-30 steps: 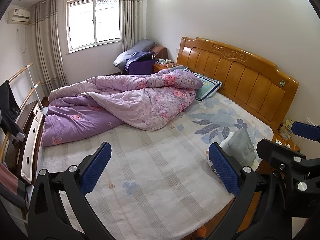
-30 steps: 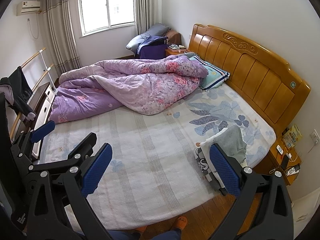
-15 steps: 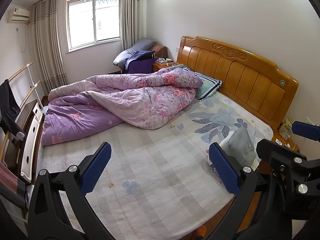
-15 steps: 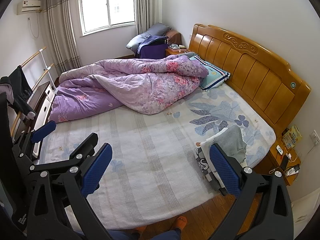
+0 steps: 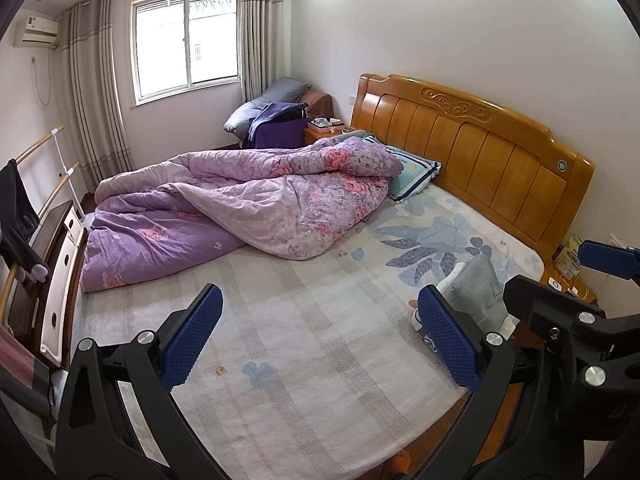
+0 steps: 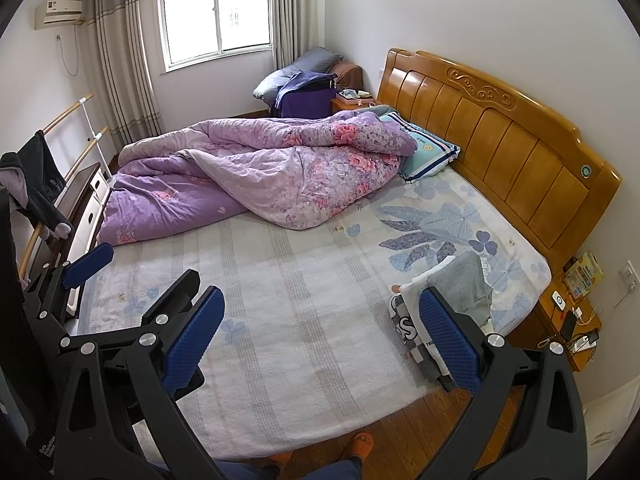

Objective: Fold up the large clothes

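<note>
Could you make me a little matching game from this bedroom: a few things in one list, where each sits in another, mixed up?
Things:
1. purple quilt
2. stack of clothes
3. striped pillow
4. air conditioner

Places:
A. against the headboard
B. high on the left wall
C. bunched across the far half of the bed
D. near bed edge, right

Pairs: 1-C, 2-D, 3-A, 4-B

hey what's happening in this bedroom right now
A person stands at the side of the bed with a two-finger tool in each hand. The left tool and right tool are both open and hold nothing. The clothes lie piled near the bed's edge, untouched. A purple quilt is bunched up behind.
</note>
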